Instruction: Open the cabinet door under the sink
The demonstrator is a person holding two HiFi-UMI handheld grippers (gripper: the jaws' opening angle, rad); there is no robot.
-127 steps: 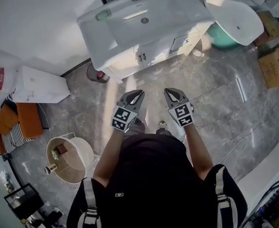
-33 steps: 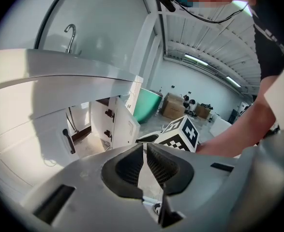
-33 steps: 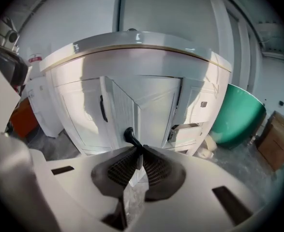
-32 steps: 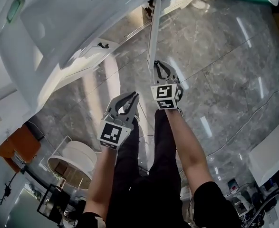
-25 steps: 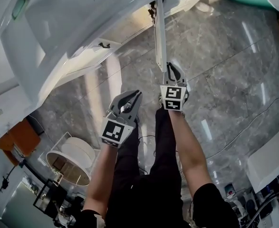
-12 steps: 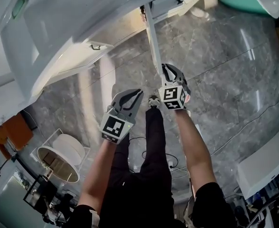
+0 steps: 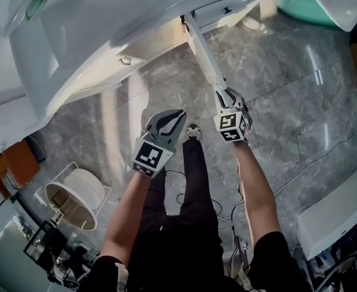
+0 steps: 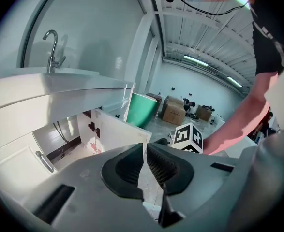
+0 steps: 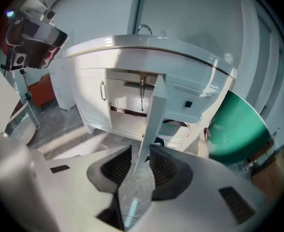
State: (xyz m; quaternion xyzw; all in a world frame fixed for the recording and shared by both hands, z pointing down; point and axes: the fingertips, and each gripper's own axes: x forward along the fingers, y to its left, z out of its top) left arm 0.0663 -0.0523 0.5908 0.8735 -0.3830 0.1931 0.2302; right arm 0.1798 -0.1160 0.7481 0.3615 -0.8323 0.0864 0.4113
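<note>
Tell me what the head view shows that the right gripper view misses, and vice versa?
Only the head view: the left gripper, shut and empty, the person's arms, and a round white bin. Only the right gripper view: the faucet and the pipe inside the cabinet. Both: the white sink and the open cabinet door, its edge between the right gripper's jaws.

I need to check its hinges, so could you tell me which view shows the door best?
Left gripper view: it shows the inner face of the door and its hinges. Head and right gripper views show it only edge-on.
</note>
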